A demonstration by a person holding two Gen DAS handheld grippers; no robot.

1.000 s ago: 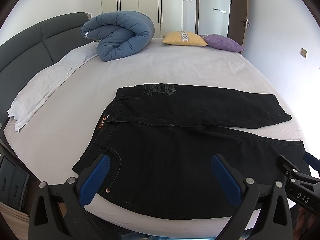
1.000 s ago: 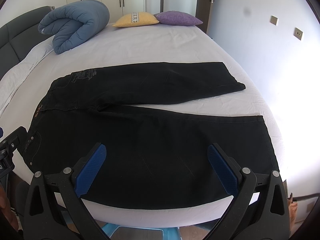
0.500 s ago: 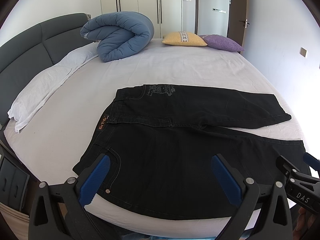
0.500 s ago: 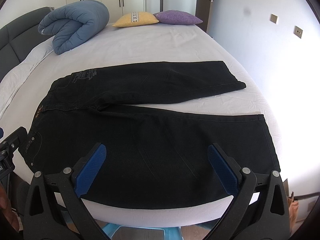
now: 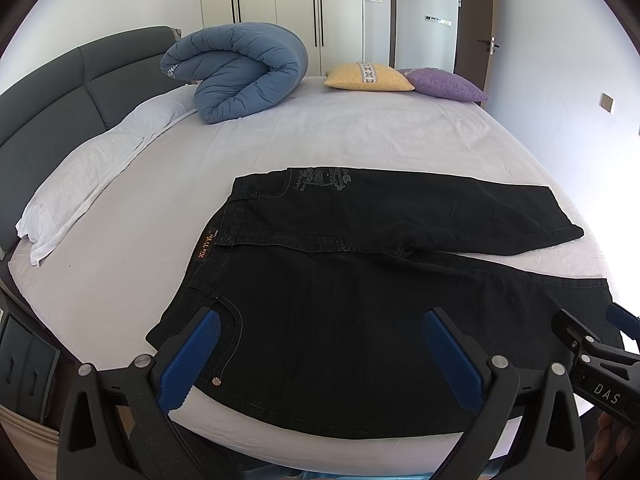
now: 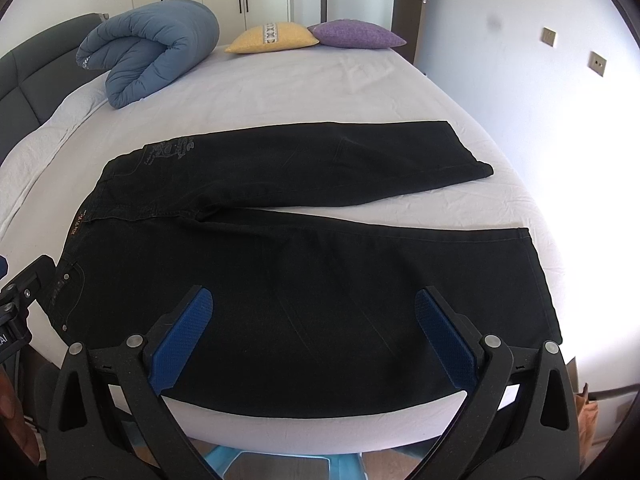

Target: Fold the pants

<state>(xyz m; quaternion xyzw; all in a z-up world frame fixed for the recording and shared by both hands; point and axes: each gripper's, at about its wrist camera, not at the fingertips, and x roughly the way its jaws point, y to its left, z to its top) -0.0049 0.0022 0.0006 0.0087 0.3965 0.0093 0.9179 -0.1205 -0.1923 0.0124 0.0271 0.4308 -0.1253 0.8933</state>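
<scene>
Counting: one pair of black denim pants (image 5: 360, 280), one rolled blue quilted duvet (image 5: 236, 70), two cushions, one yellow cushion (image 5: 370, 77) and one purple cushion (image 5: 446, 84), one white pillow (image 5: 100, 168), two grippers. Pants lie flat across the lower half of the white-sheeted bed (image 5: 380, 136), waistband toward frame left, two legs running right, splayed apart with a wedge of sheet between them.

Left gripper (image 5: 320, 356) sits at the bottom of its view, blue pads spread wide, holding nothing; nearer leg and the pocket corner lie between and just beyond the fingertips. No contact with the cloth is visible. Right gripper (image 6: 314, 332) likewise spread wide and empty, nearer leg filling the gap between its pads, hem at frame right.

Duvet sits upper left, cushions upper centre, side by side at the far edge. Pillow runs along the left by a dark grey padded headboard (image 5: 60, 88). White wardrobe doors (image 5: 280, 12) stand behind. All are well apart from the pants.
</scene>
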